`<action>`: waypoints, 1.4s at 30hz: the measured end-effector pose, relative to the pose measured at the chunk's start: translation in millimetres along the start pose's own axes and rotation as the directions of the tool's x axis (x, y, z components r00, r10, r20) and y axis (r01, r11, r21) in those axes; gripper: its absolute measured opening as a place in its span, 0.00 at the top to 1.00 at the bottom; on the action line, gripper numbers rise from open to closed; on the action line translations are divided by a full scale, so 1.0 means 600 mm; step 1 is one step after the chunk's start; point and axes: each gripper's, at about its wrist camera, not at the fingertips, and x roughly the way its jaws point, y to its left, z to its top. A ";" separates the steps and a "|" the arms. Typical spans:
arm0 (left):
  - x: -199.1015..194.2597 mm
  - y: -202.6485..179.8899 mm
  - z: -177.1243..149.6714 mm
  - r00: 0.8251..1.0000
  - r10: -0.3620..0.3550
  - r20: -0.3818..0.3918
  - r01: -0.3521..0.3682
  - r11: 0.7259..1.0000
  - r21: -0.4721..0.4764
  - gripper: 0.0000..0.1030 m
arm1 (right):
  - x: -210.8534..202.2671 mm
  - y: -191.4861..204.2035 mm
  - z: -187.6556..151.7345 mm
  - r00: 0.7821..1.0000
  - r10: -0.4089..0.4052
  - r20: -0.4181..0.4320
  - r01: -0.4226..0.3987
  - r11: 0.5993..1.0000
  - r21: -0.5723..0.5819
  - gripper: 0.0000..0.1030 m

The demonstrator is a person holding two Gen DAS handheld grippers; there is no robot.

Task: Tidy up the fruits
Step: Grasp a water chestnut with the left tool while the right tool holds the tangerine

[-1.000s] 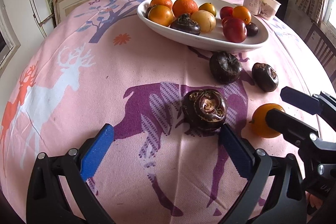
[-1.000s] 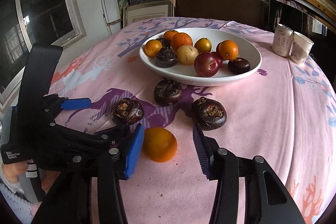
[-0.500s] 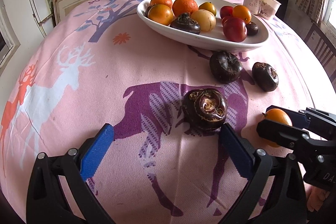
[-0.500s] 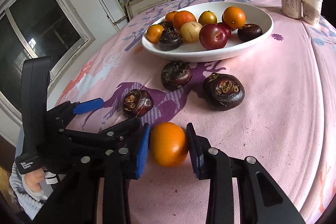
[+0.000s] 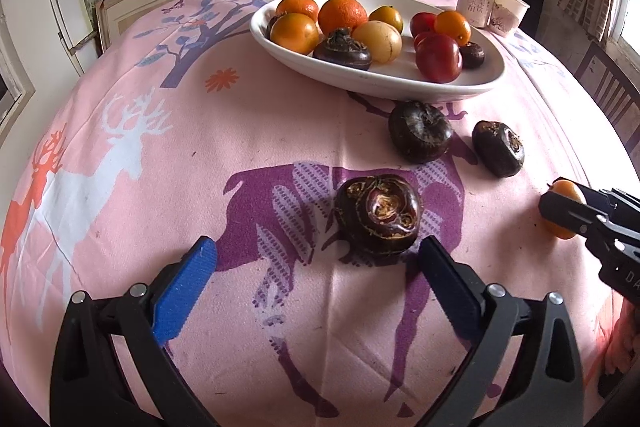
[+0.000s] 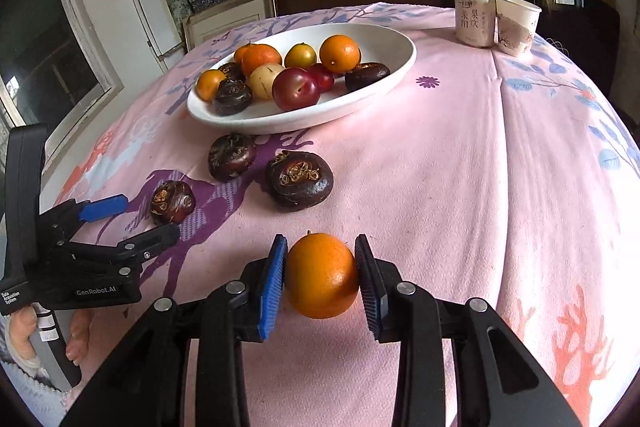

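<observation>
My right gripper (image 6: 320, 245) is shut on an orange (image 6: 321, 275), both blue pads pressing its sides just above the pink tablecloth. In the left wrist view that orange (image 5: 563, 190) shows at the right edge, partly hidden by the right gripper (image 5: 560, 205). My left gripper (image 5: 318, 247) stands open and holds nothing. A dark brown fruit (image 5: 378, 213) lies just beyond its right finger. Two more dark fruits (image 5: 420, 137) (image 5: 498, 149) lie in front of the white bowl (image 5: 380, 87), which holds several oranges, plums and dark fruits.
A drink can (image 6: 474, 21) and a paper cup (image 6: 516, 25) stand at the table's far right. A wooden chair (image 5: 608, 95) is beside the table on the right. Shelves and boxes fill the back wall. A hand (image 6: 24, 339) holds the left gripper's handle.
The right gripper came up around the orange on the cloth, closed on it, rolled a little, and now holds it. The left gripper and the dark fruits stayed where they were.
</observation>
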 end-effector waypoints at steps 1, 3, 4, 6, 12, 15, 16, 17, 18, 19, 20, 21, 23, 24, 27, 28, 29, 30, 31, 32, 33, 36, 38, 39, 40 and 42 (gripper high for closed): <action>0.000 -0.004 0.001 1.000 -0.002 0.001 0.002 1.000 0.010 0.04 | 0.003 0.004 -0.002 1.000 -0.003 -0.009 0.003 1.000 -0.005 0.65; 0.000 -0.011 0.001 1.000 0.002 0.003 -0.002 1.000 0.029 0.04 | 0.004 0.005 -0.005 1.000 -0.001 -0.013 0.001 1.000 -0.003 0.64; -0.002 -0.012 0.001 1.000 0.001 0.006 -0.002 0.999 0.032 0.04 | 0.002 0.003 -0.005 1.000 -0.005 -0.009 0.005 1.000 0.001 0.63; -0.003 -0.010 0.001 1.000 -0.001 0.008 0.000 1.000 0.029 0.04 | -0.001 -0.002 -0.006 1.000 0.003 0.000 -0.003 1.000 0.012 0.63; -0.028 -0.006 0.002 0.994 -0.060 0.088 0.059 0.998 0.017 0.04 | -0.004 -0.001 -0.009 1.000 0.024 -0.004 -0.024 1.000 0.008 0.65; -0.030 -0.016 0.006 0.992 -0.073 0.104 0.069 0.997 0.044 0.09 | -0.001 0.000 -0.008 0.999 0.036 -0.018 -0.035 0.999 0.009 0.65; -0.027 -0.020 0.008 0.992 -0.077 0.099 0.071 0.996 0.055 0.22 | -0.001 0.001 -0.009 0.999 0.034 -0.019 -0.034 0.999 0.008 0.65; -0.023 -0.023 0.010 0.993 -0.080 0.088 0.075 0.995 0.062 0.37 | -0.001 0.001 -0.009 0.999 0.035 -0.019 -0.034 0.999 0.008 0.65; -0.017 -0.026 0.012 0.994 -0.085 0.073 0.080 0.995 0.065 0.41 | 0.000 0.001 -0.008 0.999 0.035 -0.019 -0.035 0.999 0.009 0.65; -0.010 -0.026 0.013 0.994 -0.092 0.055 0.089 0.994 0.066 0.46 | 0.000 0.001 -0.009 0.999 0.034 -0.019 -0.034 0.999 0.008 0.65; -0.006 -0.026 0.014 0.994 -0.098 0.045 0.095 0.993 0.064 0.48 | 0.000 0.002 -0.009 0.999 0.034 -0.019 -0.033 0.999 0.008 0.65; -0.007 -0.025 0.015 0.994 -0.100 0.053 0.096 0.994 0.061 0.49 | 0.000 0.002 -0.009 0.999 0.033 -0.019 -0.033 0.999 0.007 0.65; -0.006 -0.025 0.016 0.992 -0.118 0.053 0.115 0.992 0.060 0.56 | 0.000 0.002 -0.009 0.999 0.035 -0.019 -0.034 0.999 0.008 0.65; -0.006 -0.027 0.016 0.992 -0.115 0.054 0.112 0.992 0.062 0.56 | 0.000 0.002 -0.009 0.999 0.034 -0.019 -0.034 0.999 0.008 0.65; -0.006 -0.028 0.016 0.991 -0.123 0.056 0.119 0.991 0.068 0.56 | 0.000 0.002 -0.009 0.999 0.035 -0.019 -0.035 0.999 0.009 0.65; -0.006 -0.028 0.016 0.990 -0.128 0.057 0.124 0.990 0.069 0.56 | 0.000 0.002 -0.009 0.999 0.036 -0.019 -0.035 0.999 0.009 0.65; -0.007 -0.028 0.016 0.989 -0.132 0.061 0.128 0.989 0.068 0.56 | 0.000 0.002 -0.009 0.999 0.037 -0.019 -0.037 0.999 0.010 0.65; -0.009 -0.028 0.015 0.988 -0.137 0.065 0.133 0.989 0.068 0.56 | 0.000 0.002 -0.009 0.999 0.038 -0.019 -0.038 0.999 0.011 0.65; -0.011 -0.027 0.015 0.987 -0.141 0.071 0.136 0.988 0.066 0.56 | 0.000 0.002 -0.009 0.999 0.039 -0.018 -0.039 0.999 0.012 0.65; -0.014 -0.026 0.014 0.987 -0.143 0.078 0.138 0.988 0.064 0.56 | 0.000 0.002 -0.009 0.999 0.041 -0.018 -0.041 0.999 0.014 0.65; -0.018 -0.024 0.014 0.986 -0.143 0.088 0.138 0.989 0.060 0.56 | 0.000 0.001 -0.009 0.999 0.042 -0.016 -0.042 0.999 0.017 0.65; -0.034 -0.017 0.010 0.982 -0.136 0.129 0.131 0.990 0.043 0.56 | -0.001 -0.004 -0.008 0.999 0.052 -0.009 -0.051 0.998 0.030 0.66; -0.048 -0.012 0.008 0.978 -0.128 0.162 0.124 0.992 0.033 0.57 | -0.008 -0.006 -0.009 0.999 0.053 0.008 -0.053 0.998 0.037 0.66; -0.054 -0.011 0.008 0.976 -0.124 0.178 0.120 0.992 0.031 0.57 | -0.013 -0.007 -0.009 0.998 0.057 0.023 -0.058 0.998 0.039 0.66; -0.061 -0.012 0.008 0.974 -0.119 0.194 0.115 0.993 0.033 0.57 | -0.019 -0.007 -0.009 0.997 0.062 0.039 -0.064 0.997 0.041 0.66; -0.075 -0.013 0.012 0.969 -0.114 0.221 0.109 0.993 0.036 0.57 | -0.029 -0.009 -0.008 0.996 0.069 0.064 -0.072 0.996 0.046 0.66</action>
